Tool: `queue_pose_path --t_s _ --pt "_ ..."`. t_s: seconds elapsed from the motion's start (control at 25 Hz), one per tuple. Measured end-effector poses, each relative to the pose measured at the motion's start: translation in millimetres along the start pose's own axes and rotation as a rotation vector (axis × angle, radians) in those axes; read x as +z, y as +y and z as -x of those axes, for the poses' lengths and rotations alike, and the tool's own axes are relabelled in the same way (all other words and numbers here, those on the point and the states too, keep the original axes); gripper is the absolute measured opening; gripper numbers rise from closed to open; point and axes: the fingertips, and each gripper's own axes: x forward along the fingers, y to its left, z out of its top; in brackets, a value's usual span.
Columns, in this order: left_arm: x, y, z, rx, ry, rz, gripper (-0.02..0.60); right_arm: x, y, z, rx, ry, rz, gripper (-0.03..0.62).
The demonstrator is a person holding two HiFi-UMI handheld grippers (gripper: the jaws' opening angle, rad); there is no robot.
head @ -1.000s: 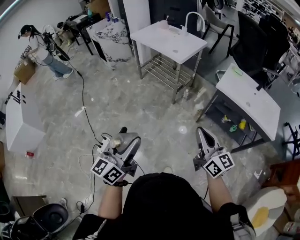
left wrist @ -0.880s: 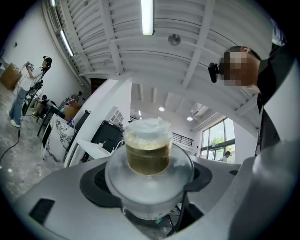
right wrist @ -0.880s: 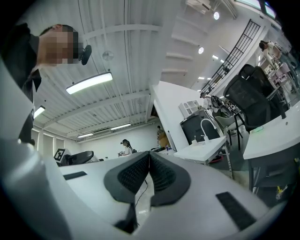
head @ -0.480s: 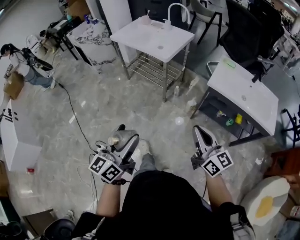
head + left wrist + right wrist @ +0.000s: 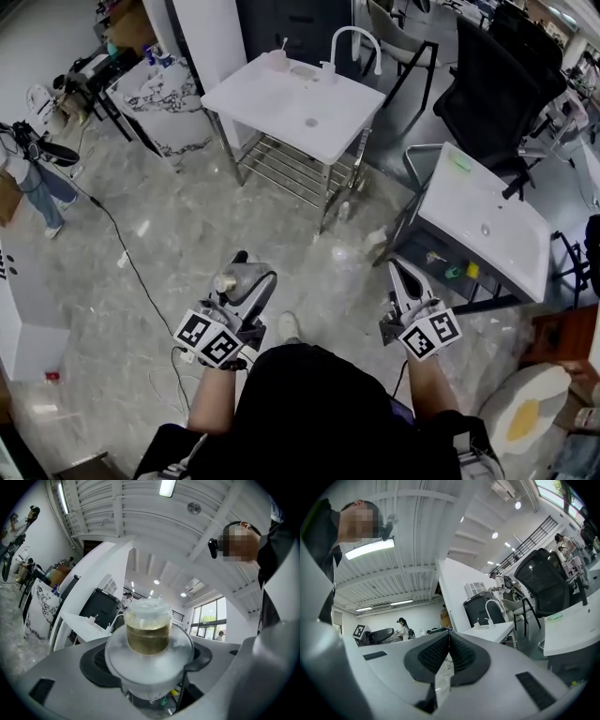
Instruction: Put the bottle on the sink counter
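A clear bottle (image 5: 149,634) with yellowish liquid and a pale cap sits between the jaws of my left gripper (image 5: 150,667), which is shut on it. In the head view the bottle (image 5: 240,279) lies along the left gripper (image 5: 242,281), low and left of centre. My right gripper (image 5: 401,278) is shut with nothing in it; its pads meet in the right gripper view (image 5: 449,654). The white sink counter (image 5: 272,98) with a curved white faucet (image 5: 354,45) stands ahead on steel legs, well beyond both grippers.
A second white sink unit (image 5: 502,230) stands at the right, with a black office chair (image 5: 487,89) behind it. A marble-patterned table (image 5: 159,94) is left of the counter. A black cable (image 5: 122,258) runs over the grey floor. A person (image 5: 37,178) stands at far left.
The person carrying the grippers has walked forward: the sink counter has come nearer and shifted left in the head view. Both grippers keep their pose, the left still holding the bottle.
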Motion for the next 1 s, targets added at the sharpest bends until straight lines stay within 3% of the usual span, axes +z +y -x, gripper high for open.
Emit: queue_pose_path --t_s 0.4,0.72,1.0 --pt "33.2 88.4 -32.1 -0.013 0.002 0.024 0.353 -11.1 -0.6 -100.4 0.001 0.027 0.017 0.031" --pt "29.0 142.7 -51.0 0.023 0.025 0.04 0.353 -26.5 -8.8 -147.8 -0.027 0.052 0.043 0.031" --pt "26.5 169.9 -104.5 0.021 0.026 0.054 0.353 -10.5 -50.2 -191.2 -0.017 0.02 0.043 0.031"
